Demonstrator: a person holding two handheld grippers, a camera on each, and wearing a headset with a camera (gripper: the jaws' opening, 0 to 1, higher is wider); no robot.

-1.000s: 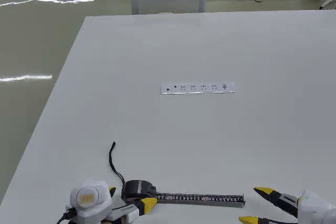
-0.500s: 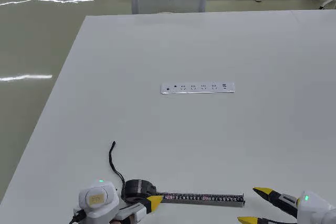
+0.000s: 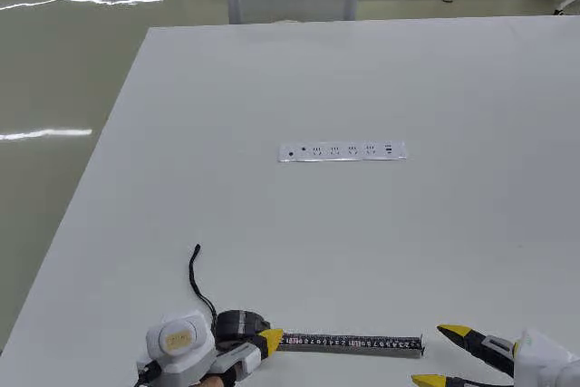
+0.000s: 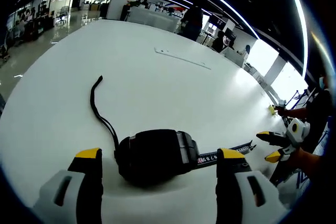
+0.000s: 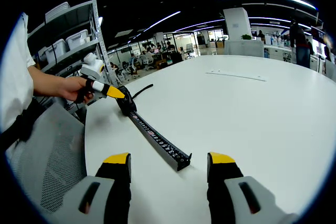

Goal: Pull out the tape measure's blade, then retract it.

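Black case [image 4: 152, 148] lies at the table [image 3: 362, 79] near edge, between the spread jaws of your left hand-held gripper [image 4: 159, 153]. The blade [image 3: 349, 343] runs along that edge, its tip just before your right hand-held gripper [image 5: 169, 158], jaws also apart.

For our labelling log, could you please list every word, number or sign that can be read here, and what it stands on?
Blade of the tape measure: scale numerals and ticks, too small and blurred to read.
Tape measure case: no legible text.
Power strip: socket markings only, nothing readable.
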